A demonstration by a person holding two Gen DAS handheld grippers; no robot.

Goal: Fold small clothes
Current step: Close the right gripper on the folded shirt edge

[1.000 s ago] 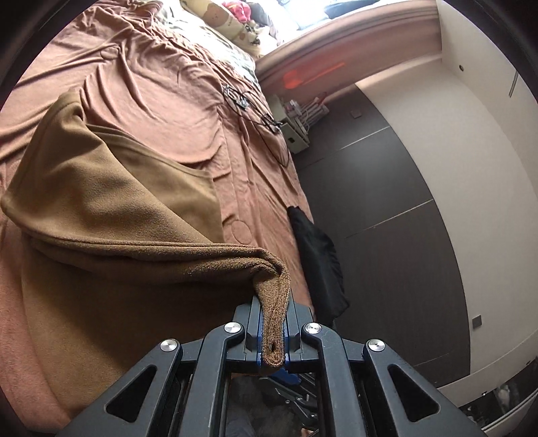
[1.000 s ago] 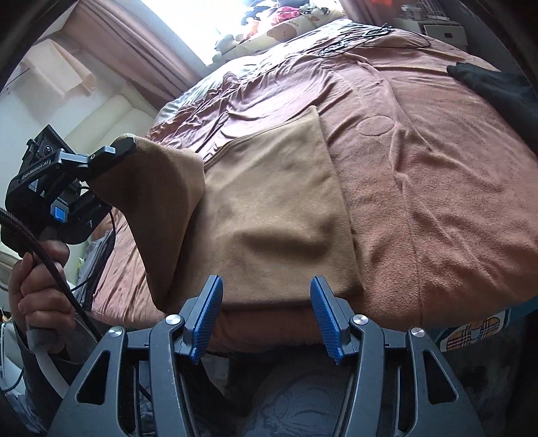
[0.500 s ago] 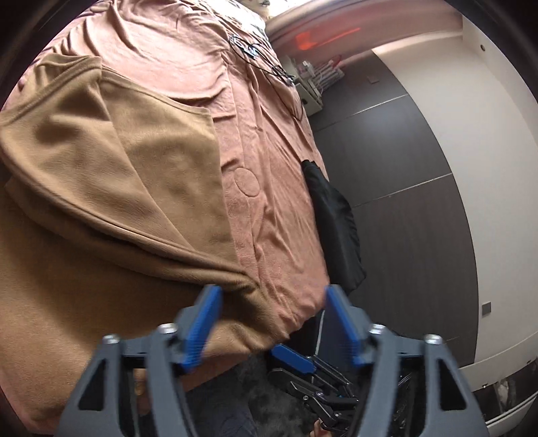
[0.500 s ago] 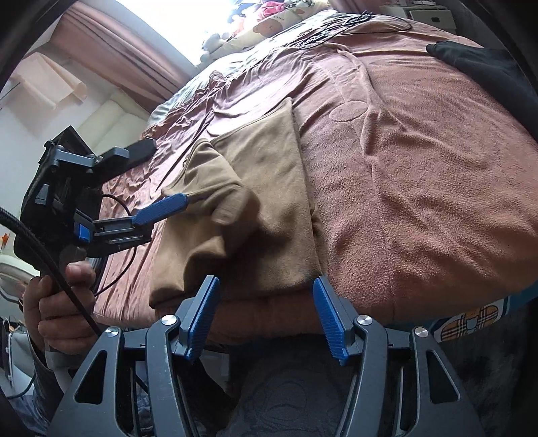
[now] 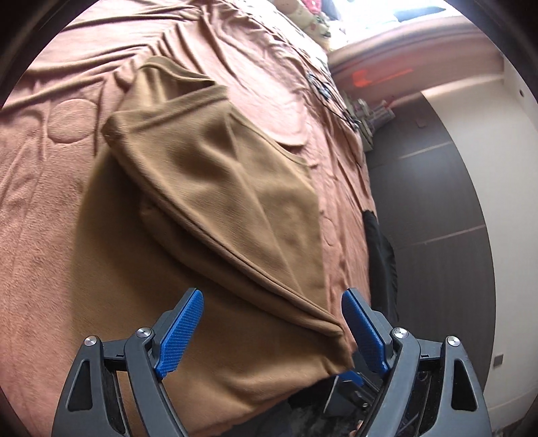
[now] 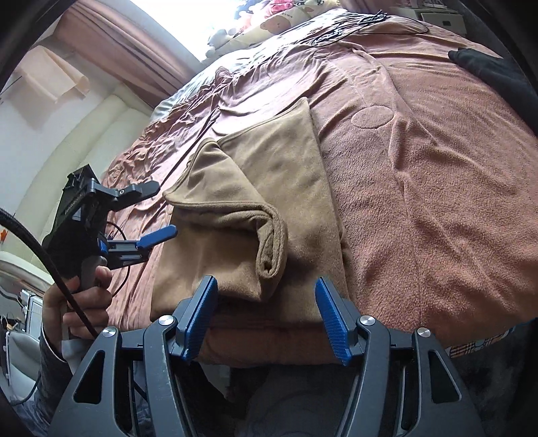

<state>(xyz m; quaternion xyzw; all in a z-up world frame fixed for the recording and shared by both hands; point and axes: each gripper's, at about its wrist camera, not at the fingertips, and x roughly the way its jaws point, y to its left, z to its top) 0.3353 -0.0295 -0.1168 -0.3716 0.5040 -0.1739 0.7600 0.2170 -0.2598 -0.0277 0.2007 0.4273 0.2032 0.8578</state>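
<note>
Our left gripper point(image 5: 272, 331) jaws are opening wide, empty above the tan garment point(image 5: 218, 188) folded mid-frame on the bedspread point(image 6: 437, 185); our right gripper point(image 6: 265, 319) gapes empty, bottom centre.

Daylight entered from a window point(image 6: 188, 20) at the far end of the room, overexposed to plain white in the right wrist view and equally blown out at the top of the left wrist view. The bedspread point(image 6: 437, 174) was evenly and softly lit, its creases marked by shallow shadows. The brown garment point(image 5: 235, 174) cast a soft shadow under its folded edge. Both fisheye pictures bent straight lines strongly toward the rim and ended in a black circular vignette. Slight motion blur softened the cloth in the left wrist view; the right wrist view was sharper.
</note>
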